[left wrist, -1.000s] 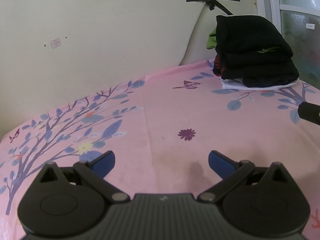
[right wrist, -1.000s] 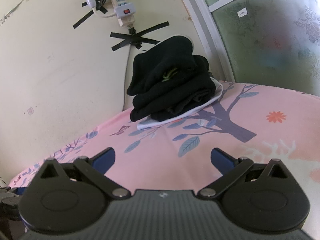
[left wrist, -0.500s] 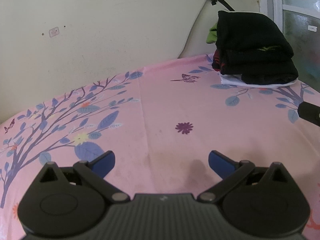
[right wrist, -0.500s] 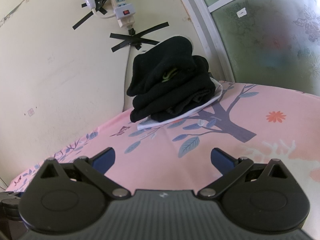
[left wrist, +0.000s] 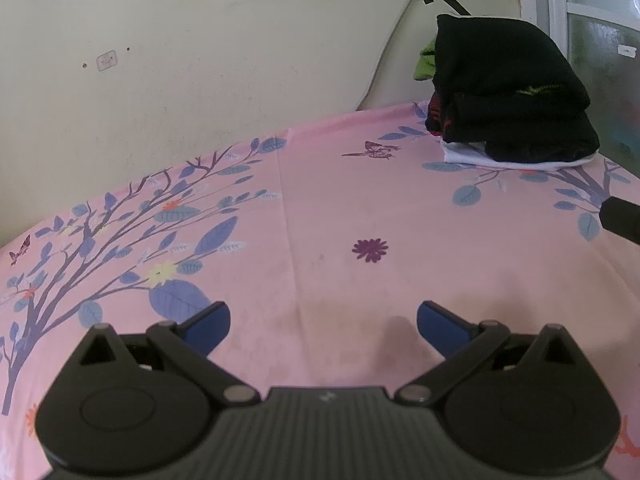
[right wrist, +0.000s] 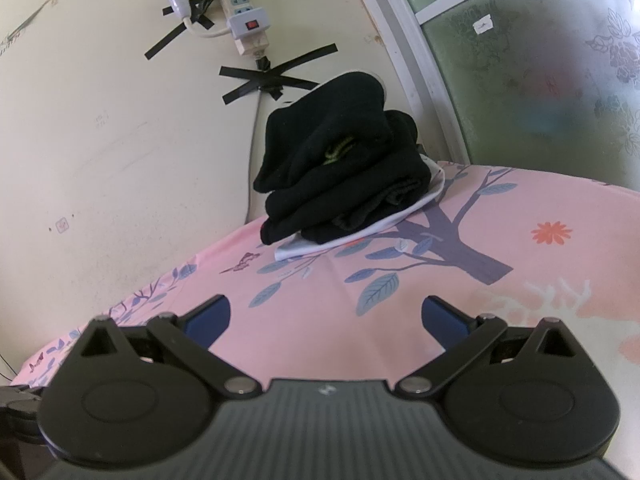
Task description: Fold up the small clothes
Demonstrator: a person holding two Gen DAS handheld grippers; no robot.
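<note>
Two fisheye views, each looking forward from behind a gripper's spread blue fingers, low over a pink floral sheet (left wrist: pixel 320 208). The left wrist view faces a cream wall (left wrist: pixel 200 60) across the top of the frame; a stack of dark folded clothes (left wrist: pixel 508 92) sits far off at upper right. The right wrist view looks at that same stack (right wrist: pixel 340 168) from nearer, at frame centre, with a frosted window (right wrist: pixel 540 60) at upper right. Both views share the stack, the sheet and the wall.
</note>
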